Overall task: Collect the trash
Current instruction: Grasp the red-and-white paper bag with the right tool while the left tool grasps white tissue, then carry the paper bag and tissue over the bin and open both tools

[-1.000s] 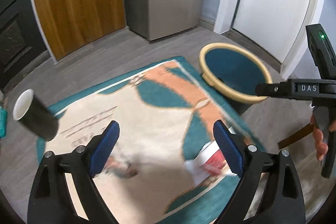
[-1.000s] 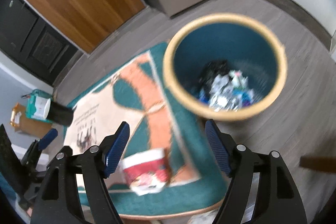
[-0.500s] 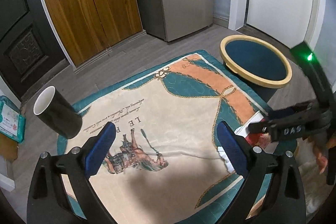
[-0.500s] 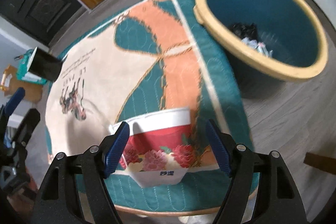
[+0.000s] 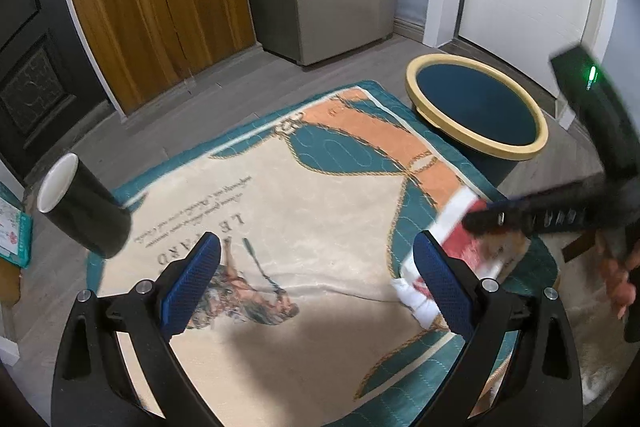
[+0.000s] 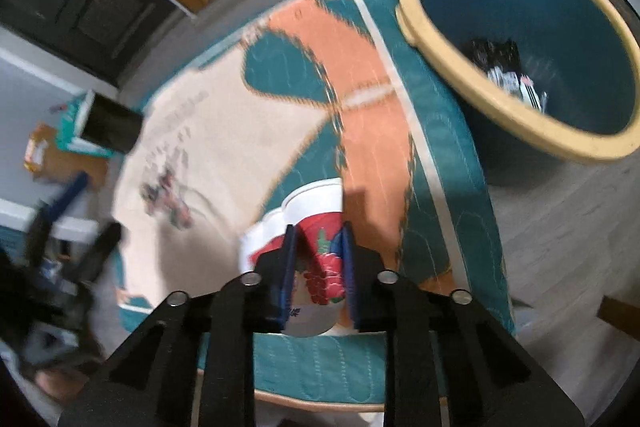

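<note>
Left wrist view: left gripper [image 5: 316, 283] spread wide, nothing between the blue pads, hanging over the cream, teal and orange quilted mat [image 5: 280, 187]. Red and white paper cup with flower print [image 5: 460, 247] on the mat's right side, partly hidden behind the right gripper [image 5: 486, 217] and badly blurred. Can't tell from here if it's pinched. Black paper cup with white inside [image 5: 82, 205] lying on its side at the mat's far left edge. Round teal bin with a cream rim [image 5: 476, 107] on the floor, just past the mat's far right corner; inside not seen from this angle. Bit of a hand [image 5: 620, 279] at far right.

Right wrist view: right gripper [image 6: 318, 269] closing on the red and white paper cup [image 6: 324, 255]; pads press both sides of the wall, which looks squashed in. Cup low on the mat's [image 6: 240, 115] near edge, white rim pointing away. Teal bin [image 6: 420, 7] to the far right, some dark and shiny trash at the bottom.

Handling guess: thin paper, v. light, soft, crushes easy. Best hold prob. across the middle of the wall, as now; soft squeeze enough. Maybe slippy if waxed.

Only right view shows the pinch and what's in the bin. Only left view shows the empty left claw clearly.
</note>
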